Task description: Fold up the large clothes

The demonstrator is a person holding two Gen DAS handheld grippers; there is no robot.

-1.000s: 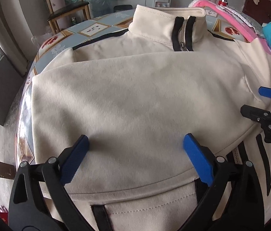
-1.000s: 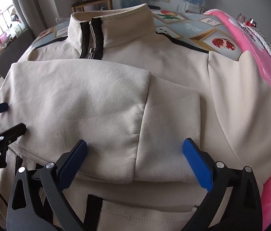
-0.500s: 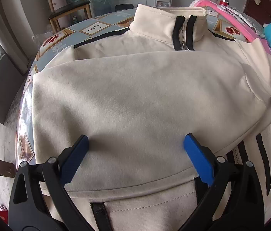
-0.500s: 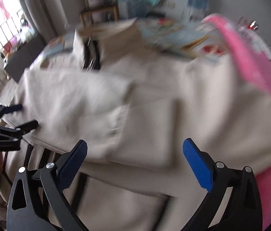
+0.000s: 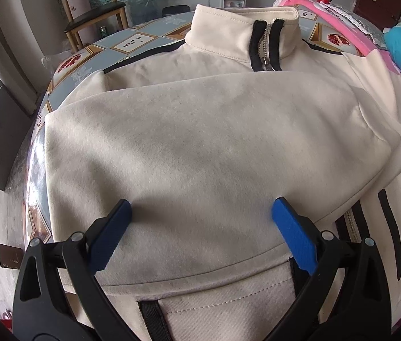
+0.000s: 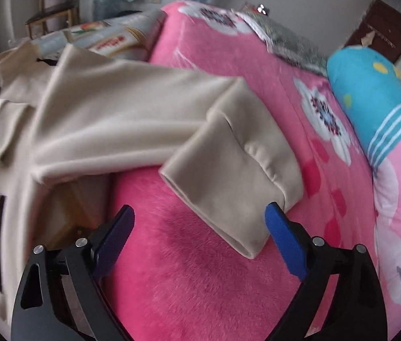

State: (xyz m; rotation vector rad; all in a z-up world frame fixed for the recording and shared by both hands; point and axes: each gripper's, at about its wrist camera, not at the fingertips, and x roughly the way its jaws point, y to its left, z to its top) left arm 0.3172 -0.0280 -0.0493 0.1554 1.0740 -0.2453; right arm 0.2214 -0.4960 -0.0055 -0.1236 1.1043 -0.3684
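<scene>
I see the cream jacket point(image 5: 200, 142) spread flat on the patterned table point(image 5: 132, 39), one sleeve folded across its chest. The other sleeve point(image 6: 149, 125) lies out over a pink blanket point(image 6: 200, 270). My left gripper point(image 5: 200, 227) hangs open above the folded sleeve, gripping nothing. My right gripper point(image 6: 200, 233) stands wide, jaws just narrowing slightly, the cuff point(image 6: 229, 187) between them unpinched.
</scene>
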